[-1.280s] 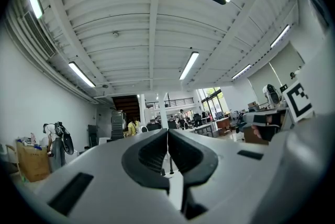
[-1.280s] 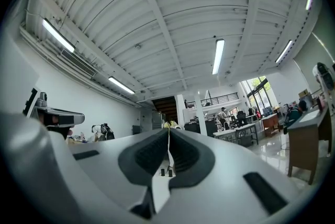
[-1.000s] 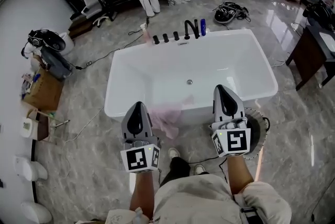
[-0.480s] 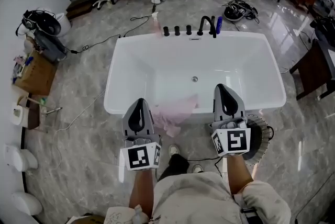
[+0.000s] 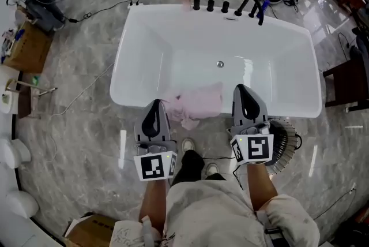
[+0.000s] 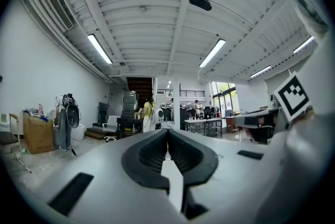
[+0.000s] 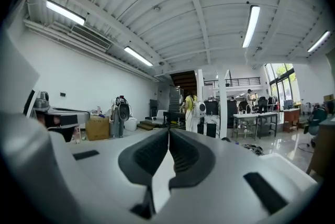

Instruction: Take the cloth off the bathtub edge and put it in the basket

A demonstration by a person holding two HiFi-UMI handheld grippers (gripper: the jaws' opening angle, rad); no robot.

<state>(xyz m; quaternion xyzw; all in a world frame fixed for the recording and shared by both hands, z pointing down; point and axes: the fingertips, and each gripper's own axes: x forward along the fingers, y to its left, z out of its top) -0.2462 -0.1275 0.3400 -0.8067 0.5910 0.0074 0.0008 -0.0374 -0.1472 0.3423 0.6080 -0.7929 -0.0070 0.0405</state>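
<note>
— Grey marble flooring [image 5: 86, 124] is seen all round the white bathtub [image 5: 138, 98]. Where is the cloth found?

— The pink cloth [image 5: 196, 103] is draped over the tub's near edge, with part lying inside the rim and a fold hanging outside. It is judged to be kept there simply by being balanced across the edge.

— How is it placed against the tongs?

— It lies between the two and below their level, closer to the left tongs [image 5: 155, 104] than to the right tongs [image 5: 245, 90]. No contact is seen.

— How are the tongs held?

— Both are clenched on nothing. In each gripper view the jaws are pressed together, with only the far room beyond. They are held level and pointed across the tub, which is probably why the cloth is missed by both gripper views.

— And the basket?

— A dark wire basket [image 5: 288, 139] is set on the floor just beside the right tongs, outside the tub. The cloth is not yet taken. Opening and lowering would be needed first.
</note>
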